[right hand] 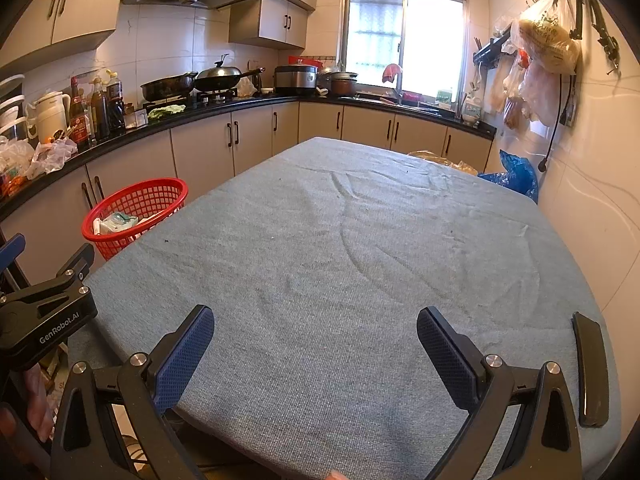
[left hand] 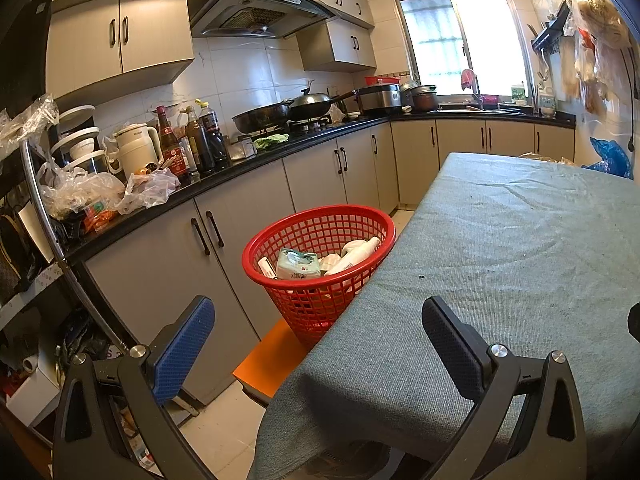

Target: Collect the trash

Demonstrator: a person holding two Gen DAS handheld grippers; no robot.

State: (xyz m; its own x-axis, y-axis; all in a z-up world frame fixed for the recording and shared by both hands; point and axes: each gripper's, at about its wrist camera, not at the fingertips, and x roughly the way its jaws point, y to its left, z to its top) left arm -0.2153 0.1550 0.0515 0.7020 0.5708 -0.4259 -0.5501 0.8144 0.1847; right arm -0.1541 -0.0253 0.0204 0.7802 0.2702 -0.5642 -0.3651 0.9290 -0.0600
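A red mesh basket [left hand: 320,264] stands on an orange stool beside the table's left edge. It holds a green tissue pack [left hand: 298,266] and white crumpled trash [left hand: 352,258]. The basket also shows in the right wrist view [right hand: 136,216]. My left gripper [left hand: 318,334] is open and empty, held near the table's front left corner, short of the basket. My right gripper [right hand: 316,344] is open and empty above the grey-green tablecloth [right hand: 360,240]. The left gripper [right hand: 48,304] shows at the left of the right wrist view.
A black flat object [right hand: 590,368] lies at the table's right edge. A cluttered black counter [left hand: 224,176] with bottles, bags and pans runs along the left. A blue bag [right hand: 516,176] sits past the table's far right corner. Bags hang on the right wall.
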